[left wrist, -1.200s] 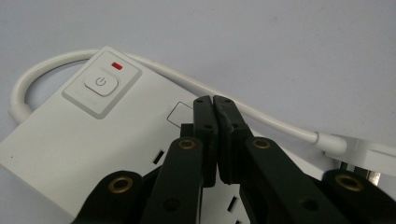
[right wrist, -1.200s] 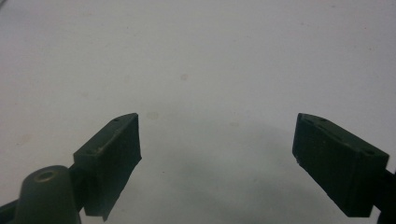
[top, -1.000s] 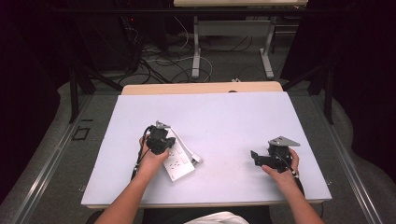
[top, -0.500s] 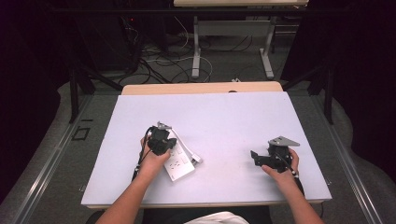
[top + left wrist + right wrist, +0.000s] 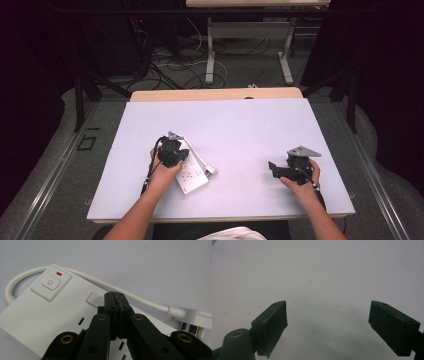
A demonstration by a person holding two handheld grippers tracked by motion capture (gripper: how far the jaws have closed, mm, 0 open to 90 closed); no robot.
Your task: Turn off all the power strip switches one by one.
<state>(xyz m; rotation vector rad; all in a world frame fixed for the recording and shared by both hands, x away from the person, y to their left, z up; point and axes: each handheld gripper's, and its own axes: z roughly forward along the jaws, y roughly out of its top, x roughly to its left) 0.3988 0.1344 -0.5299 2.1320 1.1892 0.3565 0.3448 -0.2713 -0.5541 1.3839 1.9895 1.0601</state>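
We press our left gripper (image 5: 115, 295), jaws closed together, onto the power strip (image 5: 37, 315) lying left of centre on the table (image 5: 240, 125); our right gripper (image 5: 328, 315) rests wide open, well apart

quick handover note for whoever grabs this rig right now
Left gripper: jaws shut, nothing between them, tips over the white power strip, near a blank square on its face and short of the power button.
Right gripper: jaws open, empty, over the bare table at the right.
Strip's cord loops to its plug beside it.
Done: nothing plugged in. Left: probably pressing the button.
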